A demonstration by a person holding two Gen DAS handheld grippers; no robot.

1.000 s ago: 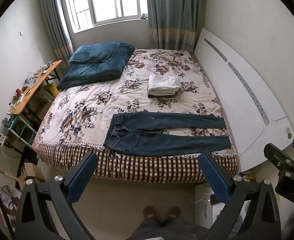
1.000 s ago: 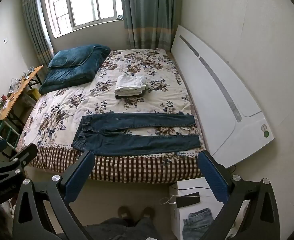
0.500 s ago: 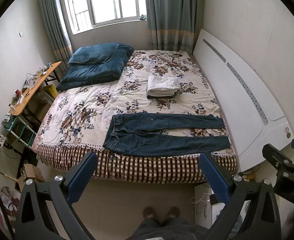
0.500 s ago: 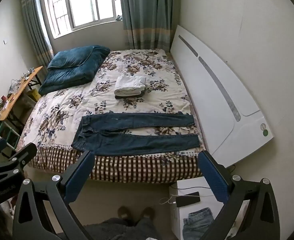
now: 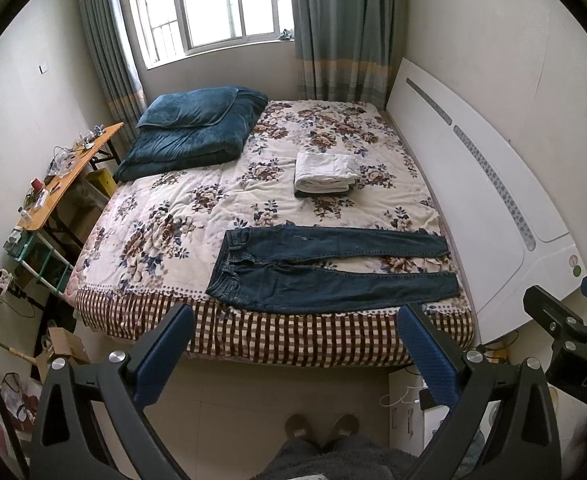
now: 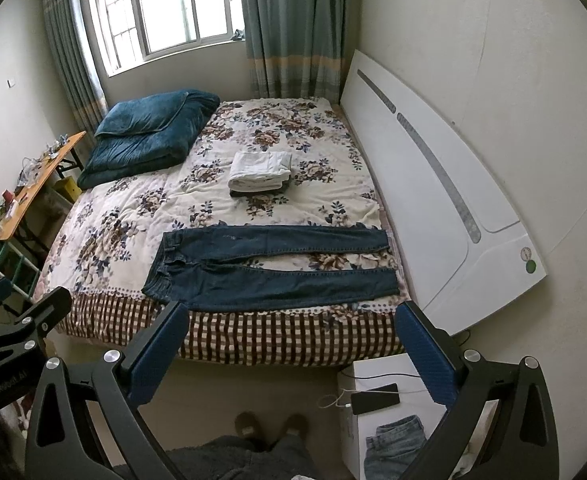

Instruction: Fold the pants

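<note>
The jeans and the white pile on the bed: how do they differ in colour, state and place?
The jeans are dark blue; the white pile is pale. The jeans lie spread flat and unfolded, legs apart; the white pile is already folded and stacked on something dark. The jeans sit at the near edge of the bed; the white pile sits farther back, toward the middle. Both rest on the flowered cover, and no tool touches either.

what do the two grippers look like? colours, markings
Both match: the left gripper and right gripper have black angular frames with triangular cut-outs, silver round bolts and blue textured finger pads. White lettering marks the bodies. No cables show on them.
</note>
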